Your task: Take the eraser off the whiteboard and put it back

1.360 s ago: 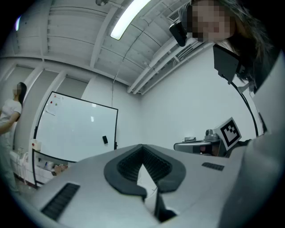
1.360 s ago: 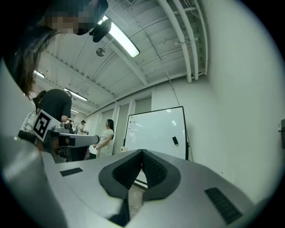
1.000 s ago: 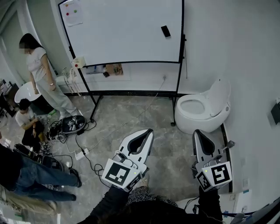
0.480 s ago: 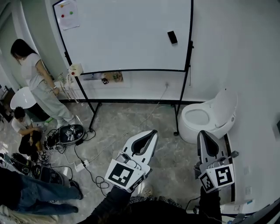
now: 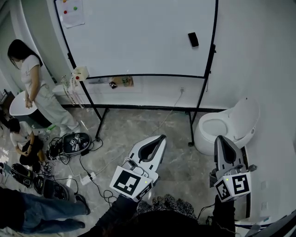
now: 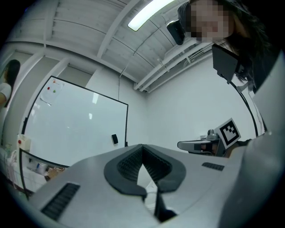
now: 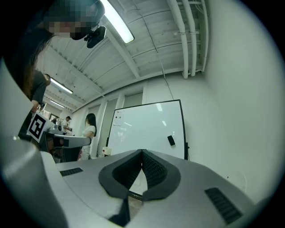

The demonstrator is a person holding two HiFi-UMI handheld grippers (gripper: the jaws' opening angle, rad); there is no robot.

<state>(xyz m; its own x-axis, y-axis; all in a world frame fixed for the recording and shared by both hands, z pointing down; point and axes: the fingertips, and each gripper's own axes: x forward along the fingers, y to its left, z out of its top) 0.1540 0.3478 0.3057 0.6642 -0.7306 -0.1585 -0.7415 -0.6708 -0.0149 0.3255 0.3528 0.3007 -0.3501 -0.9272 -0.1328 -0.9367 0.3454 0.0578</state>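
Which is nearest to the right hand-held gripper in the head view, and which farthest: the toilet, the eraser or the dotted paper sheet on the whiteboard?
From the right hand-held gripper:
1. Toilet, just ahead of it on the floor, by the right wall.
2. Eraser, on the right side of the whiteboard.
3. Paper sheet, at the whiteboard's top left corner.

The grey marbled floor [image 5: 138,127] bears the black whiteboard stand [image 5: 138,107], a white toilet [image 5: 229,127] at the right, and, at the left, black cables [image 5: 81,159] running to a white power strip [image 5: 86,178]. The whiteboard [image 5: 138,37] itself carries the small black eraser [image 5: 193,39], stuck near its upper right edge.
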